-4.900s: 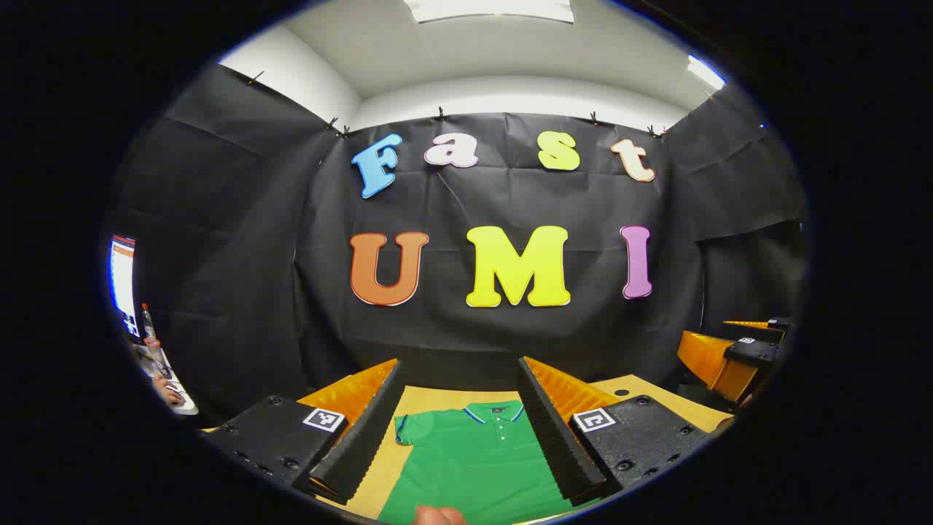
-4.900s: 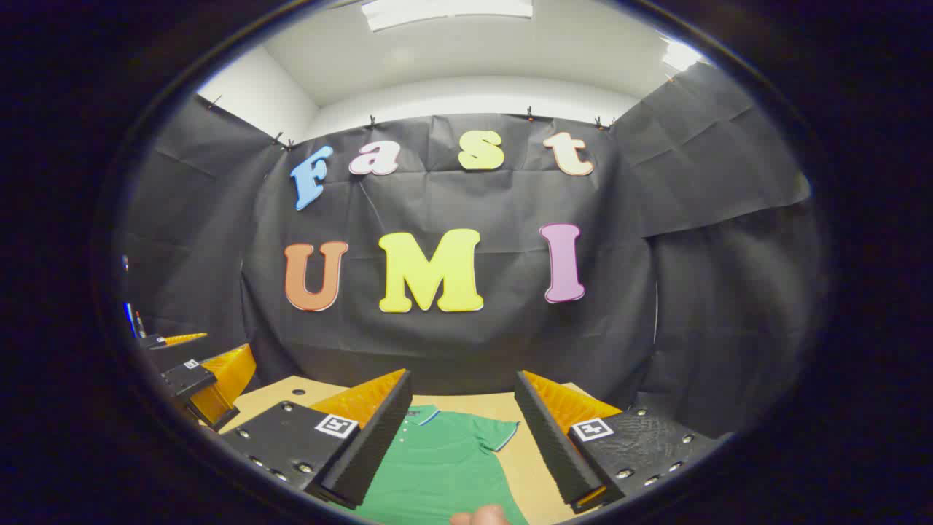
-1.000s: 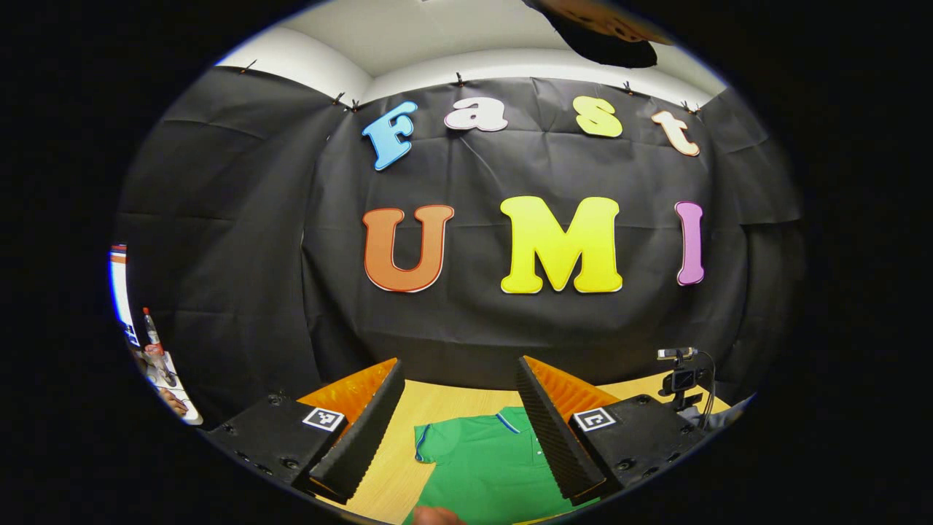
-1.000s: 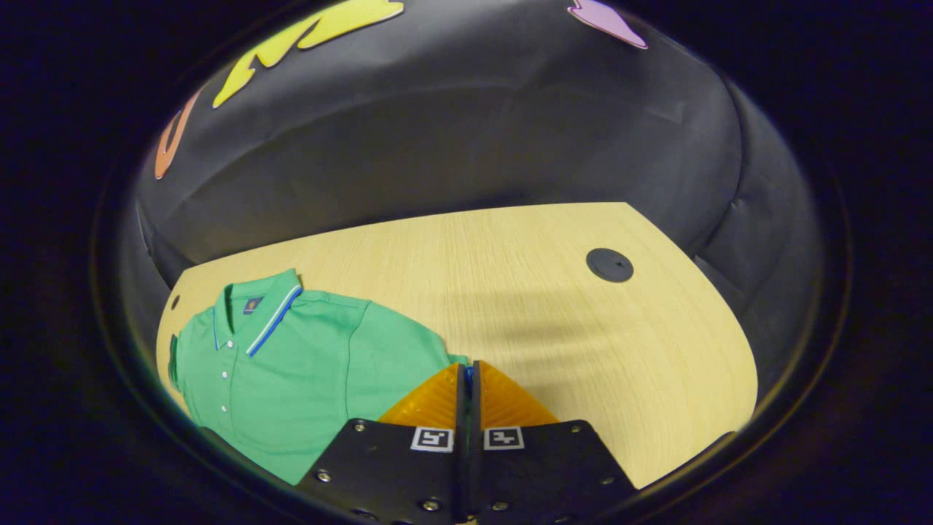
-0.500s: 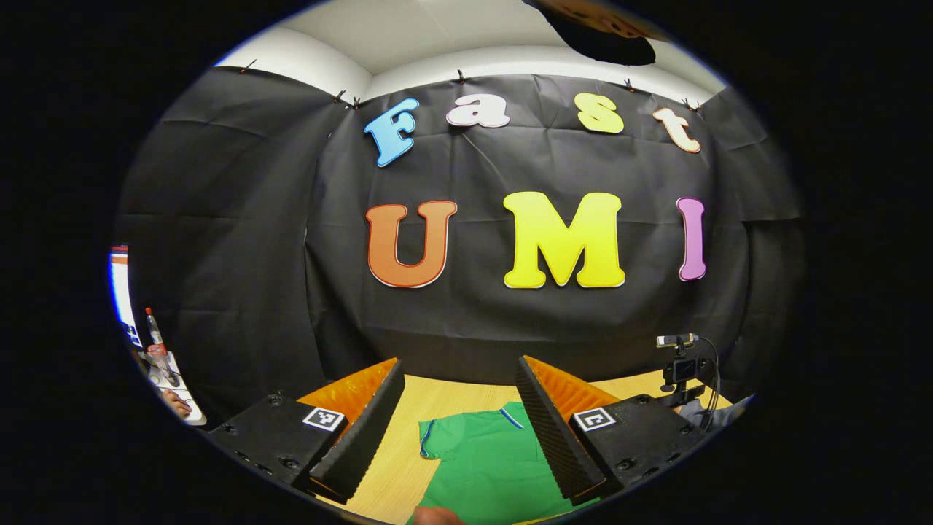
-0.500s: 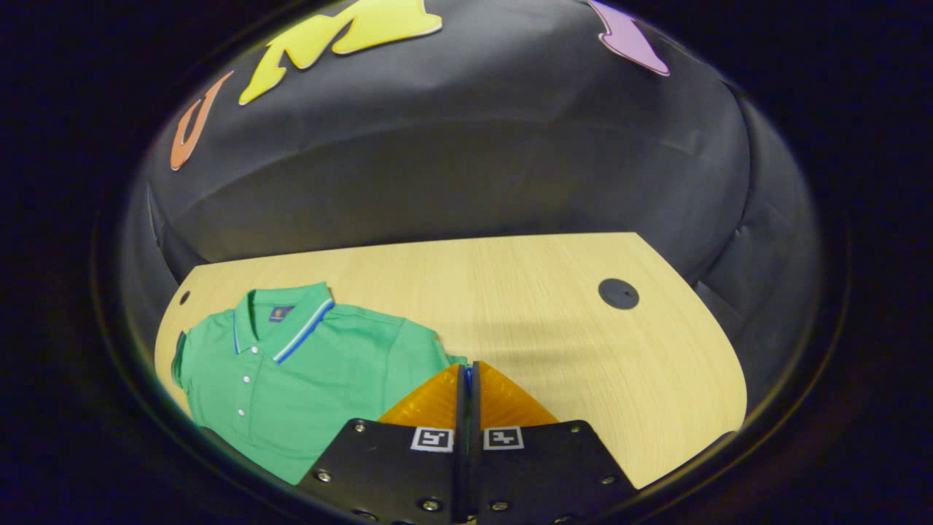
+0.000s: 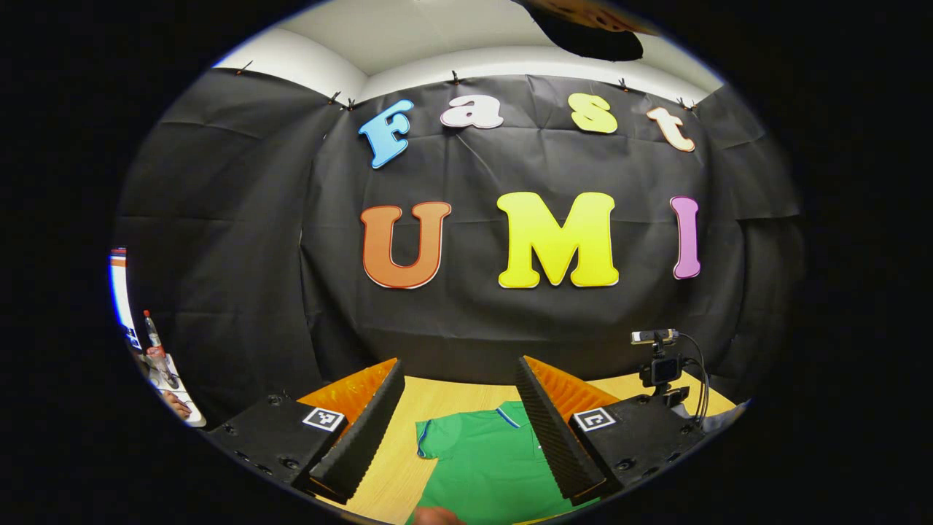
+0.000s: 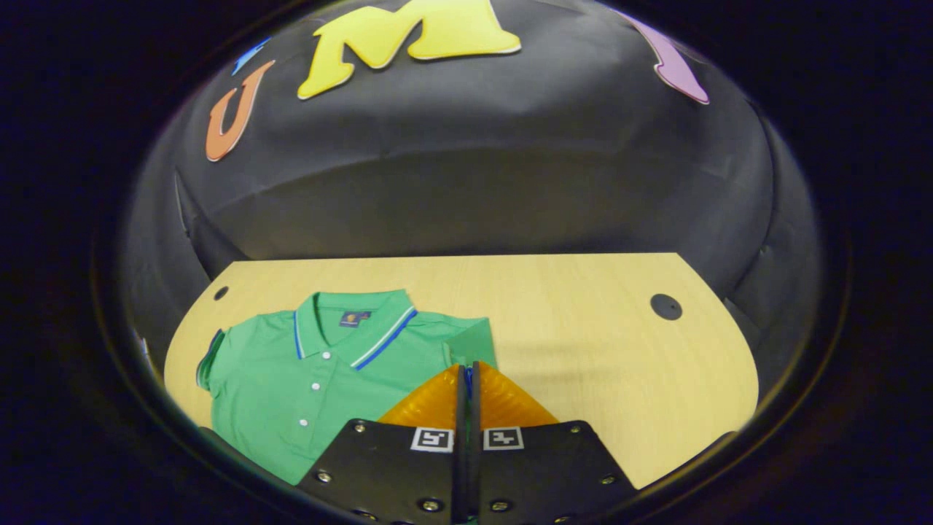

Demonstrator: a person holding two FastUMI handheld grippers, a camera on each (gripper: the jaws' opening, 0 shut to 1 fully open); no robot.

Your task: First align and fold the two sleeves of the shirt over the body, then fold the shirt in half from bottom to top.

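Pinching the near sleeve (image 8: 470, 343) of the green shirt (image 8: 313, 379), the right gripper (image 8: 467, 373) has its two fingers pressed together with a sliver of sleeve hem caught between the tips. That sleeve already looks turned partway inward, its edge standing just ahead of the fingertips. From this gripper the shirt body spreads ahead and to the left, flat on the worktop (image 8: 583, 328), with the collar (image 8: 353, 324) farther off and the button placket running back toward the camera. So the shirt's long axis lies roughly along the gripper's line of sight, and the fold should carry the sleeve leftward, across that axis, onto the chest.

The left gripper (image 7: 459, 423) hangs above the worktop with its fingers spread wide and nothing between them. In the left gripper view the shirt lies just ahead and below, framed by the open fingers, with the far sleeve (image 7: 430, 437) slightly left of centre. This gripper is plainly the nearer one for that sleeve.

My reading is that the first sleeve fold is under way, and the bottom-to-top fold is not yet begun.
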